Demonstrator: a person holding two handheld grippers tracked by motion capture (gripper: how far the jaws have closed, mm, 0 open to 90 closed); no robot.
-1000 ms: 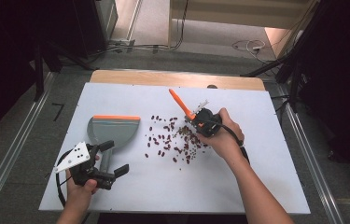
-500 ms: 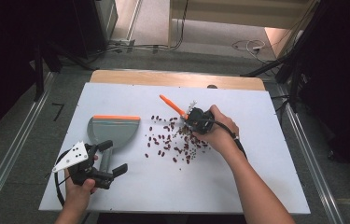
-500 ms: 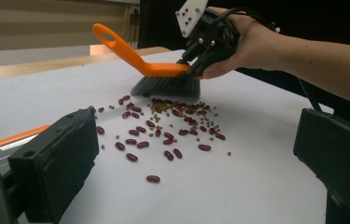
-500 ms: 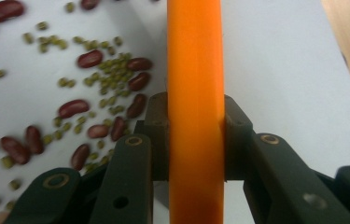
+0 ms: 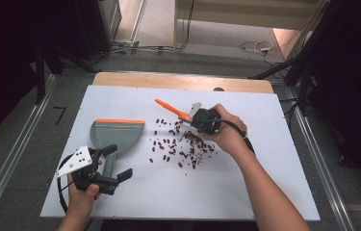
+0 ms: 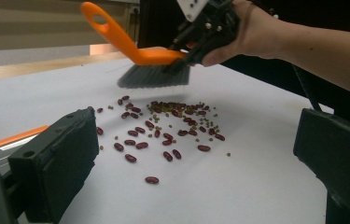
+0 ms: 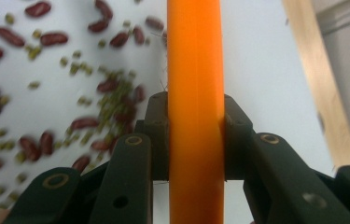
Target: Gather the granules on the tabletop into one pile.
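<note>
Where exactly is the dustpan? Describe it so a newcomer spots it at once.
Start at the white table and go to its left half, left of the scattered beans. The dustpan lies flat there, near the left gripper; it alone is grey with an orange edge strip.

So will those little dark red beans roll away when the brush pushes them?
Probably some. The dark red beans look smooth and rounded, lying loose on the flat white table, so they'd likely skid and scatter. They seem light, so the orange-handled brush should move them easily.

One brush, one dustpan, two grippers.
One orange-handled brush, one grey dustpan, and roughly thirty red beans amid smaller green ones too blurred to count.
</note>
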